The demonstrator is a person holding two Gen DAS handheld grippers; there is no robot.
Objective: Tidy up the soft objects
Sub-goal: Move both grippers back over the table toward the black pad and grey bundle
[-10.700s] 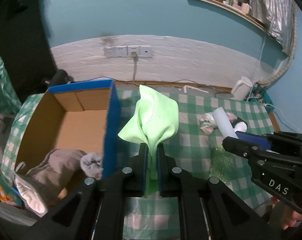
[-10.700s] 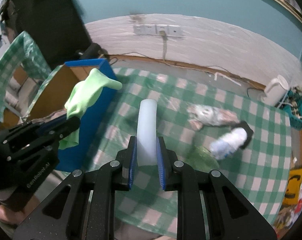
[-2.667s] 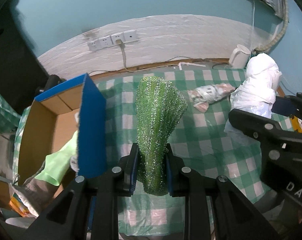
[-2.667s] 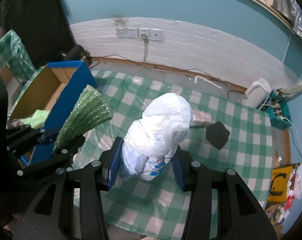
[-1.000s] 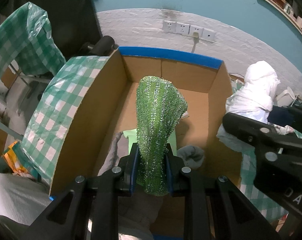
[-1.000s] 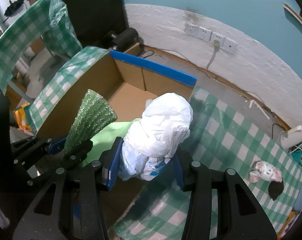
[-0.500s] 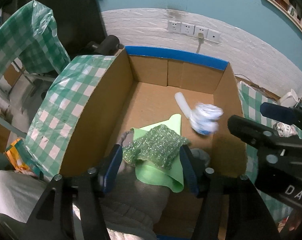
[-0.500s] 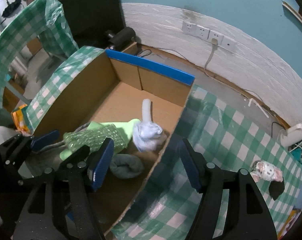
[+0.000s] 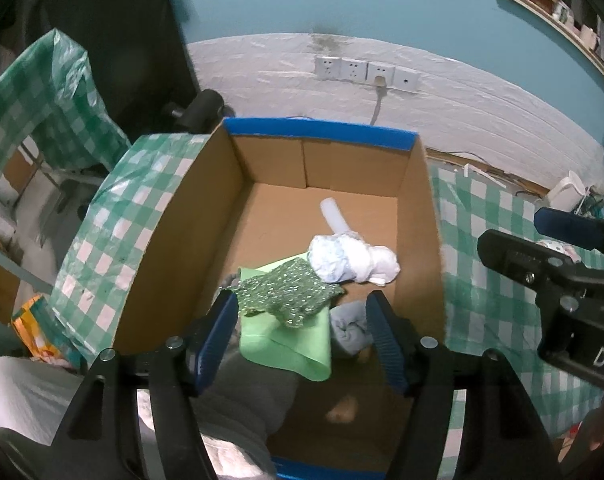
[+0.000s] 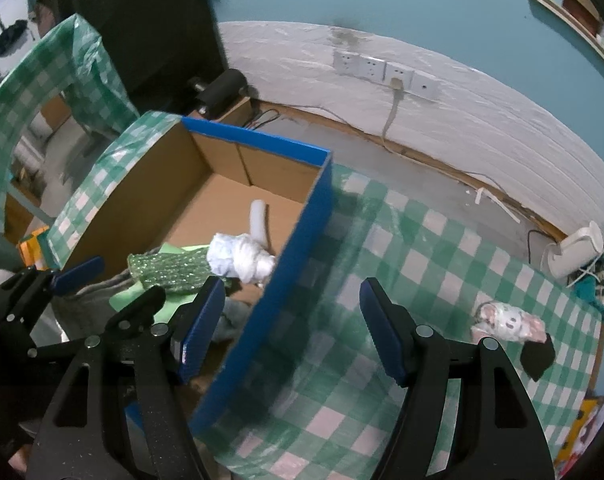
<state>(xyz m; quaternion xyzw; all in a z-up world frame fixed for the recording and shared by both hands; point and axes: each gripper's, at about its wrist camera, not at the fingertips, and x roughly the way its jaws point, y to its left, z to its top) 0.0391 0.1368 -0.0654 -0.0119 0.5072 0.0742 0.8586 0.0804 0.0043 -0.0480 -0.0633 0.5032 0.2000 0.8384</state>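
Observation:
A blue-edged cardboard box [image 9: 417, 216] [image 10: 302, 240] holds a sparkly green cloth [image 9: 290, 294] [image 10: 170, 266], a light green cloth [image 9: 286, 340], a white bundle [image 9: 353, 258] [image 10: 242, 260], a pale foam tube [image 9: 333, 214] [image 10: 258, 218] and grey fabric [image 9: 246, 392]. My left gripper [image 9: 302, 336] is open and empty above the box. My right gripper [image 10: 292, 328] is open and empty over the box's right wall. A patterned soft toy [image 10: 505, 322] and a black piece [image 10: 537, 356] lie on the checked table at the right.
The green checked tablecloth [image 10: 421, 280] covers the table. A white kettle [image 10: 573, 248] stands at the far right by the wall. Wall sockets [image 9: 365, 72] with a cable are behind. A checked bag [image 9: 42, 92] hangs at the left.
Both grippers opened about half a second ago and dropped the sparkly green cloth and the white bundle into the box, where they now lie still. The right gripper has drawn back to the right.

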